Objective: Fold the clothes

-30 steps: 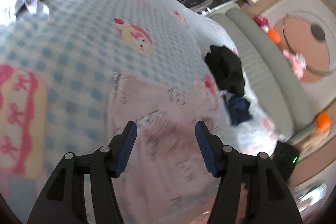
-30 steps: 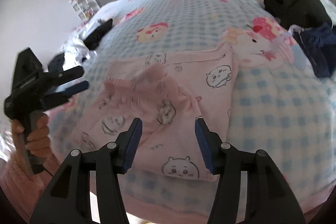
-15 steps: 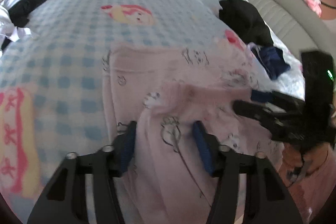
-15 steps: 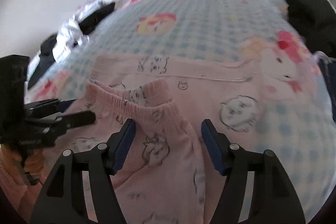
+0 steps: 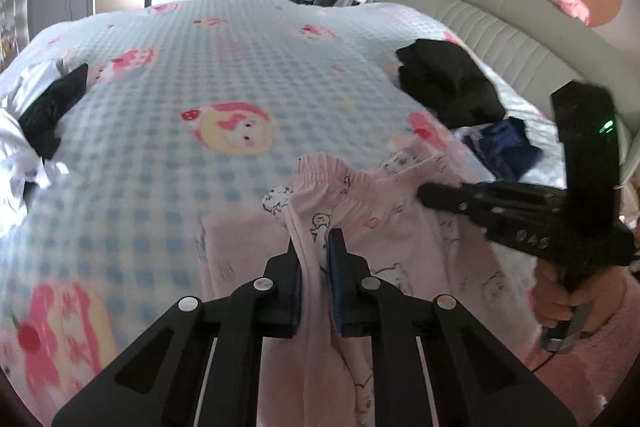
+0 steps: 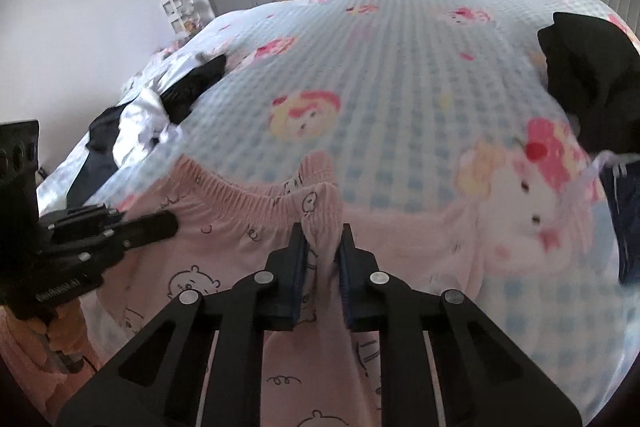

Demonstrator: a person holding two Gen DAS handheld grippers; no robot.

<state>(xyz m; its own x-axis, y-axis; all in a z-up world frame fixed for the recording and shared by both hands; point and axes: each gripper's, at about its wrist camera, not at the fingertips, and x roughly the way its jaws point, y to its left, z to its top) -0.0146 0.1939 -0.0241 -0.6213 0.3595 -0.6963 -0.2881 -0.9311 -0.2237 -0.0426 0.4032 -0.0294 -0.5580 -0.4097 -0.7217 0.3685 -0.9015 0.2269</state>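
Pink pyjama trousers (image 5: pixel 384 227) with small cartoon prints lie at the near edge of a blue-checked bedspread (image 5: pixel 240 67). My left gripper (image 5: pixel 314 247) is shut on the elastic waistband's left part and lifts it off the bed. My right gripper (image 6: pixel 323 239) is shut on the waistband's right part in the right wrist view, where the trousers (image 6: pixel 240 227) stretch between both grippers. The right gripper also shows in the left wrist view (image 5: pixel 424 191), and the left gripper in the right wrist view (image 6: pixel 170 225).
A black garment (image 5: pixel 448 91) and a dark blue one (image 5: pixel 508 147) lie at the right of the bed by the grey padded headboard (image 5: pixel 500 27). Black and white clothes (image 5: pixel 40 115) are piled at the left edge. A fridge and door stand beyond the bed.
Both grippers, open over the trousers a second ago, have closed on the waistband and raised it off the bedspread, holding it taut between them.
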